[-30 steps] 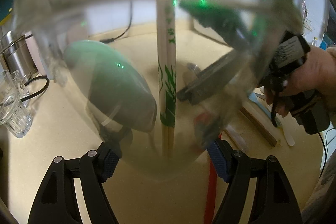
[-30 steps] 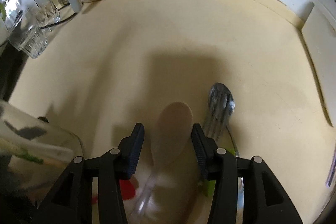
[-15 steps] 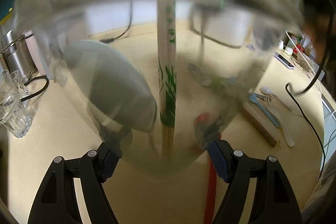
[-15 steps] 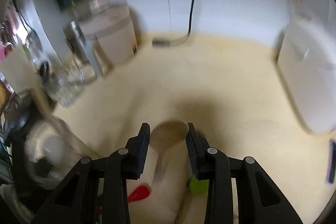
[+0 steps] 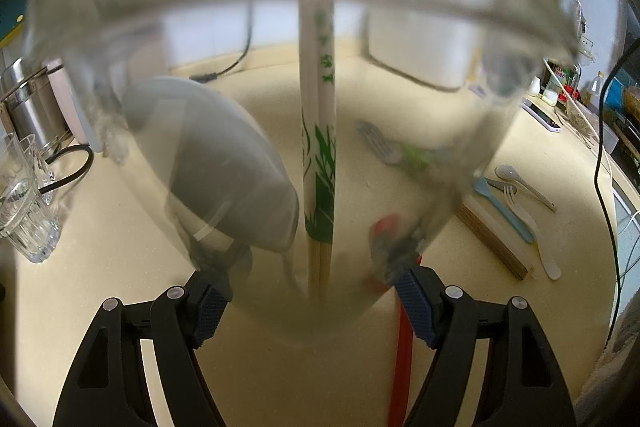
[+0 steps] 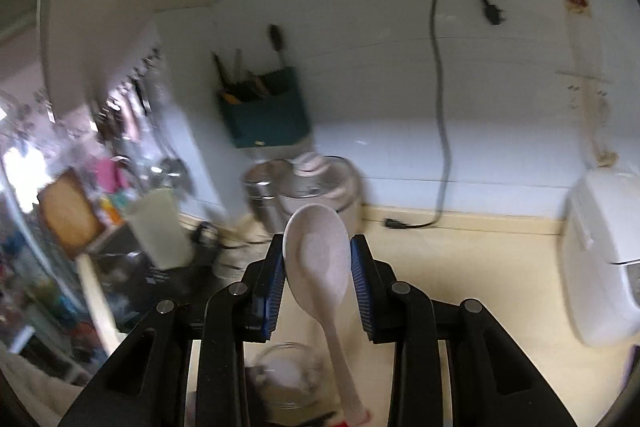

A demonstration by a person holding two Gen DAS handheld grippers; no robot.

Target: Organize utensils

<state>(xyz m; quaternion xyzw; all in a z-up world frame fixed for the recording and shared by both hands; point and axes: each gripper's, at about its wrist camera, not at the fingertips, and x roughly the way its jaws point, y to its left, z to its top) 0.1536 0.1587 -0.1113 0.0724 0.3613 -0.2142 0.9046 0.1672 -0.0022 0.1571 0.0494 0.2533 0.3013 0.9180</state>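
Observation:
My left gripper point(image 5: 312, 303) is shut on a clear glass jar point(image 5: 460, 27) that fills the left wrist view. Inside it stand chopsticks in a white and green sleeve point(image 5: 320, 131) and a grey spoon bowl point(image 5: 216, 167). My right gripper point(image 6: 318, 263) is shut on the bowl of a pale speckled rice spoon point(image 6: 320, 263), held up in the air with its handle hanging down. The jar's mouth point(image 6: 288, 375) shows below it, blurred. Seen through the jar, a green-handled fork point(image 5: 384, 147) and a red utensil point(image 5: 402, 355) lie on the counter.
The beige counter point(image 5: 100, 267) holds drinking glasses point(image 5: 24, 211) at left, and a wooden stick with a blue utensil, white spoon and fork point(image 5: 520, 203) at right. A white appliance point(image 6: 600, 259), a rice cooker point(image 6: 320, 187) and a hanging cable point(image 6: 440, 107) are by the wall.
My right gripper closed on the rice spoon, lifted it off the counter and tilted up towards the wall, above the jar. The left gripper and jar stayed still.

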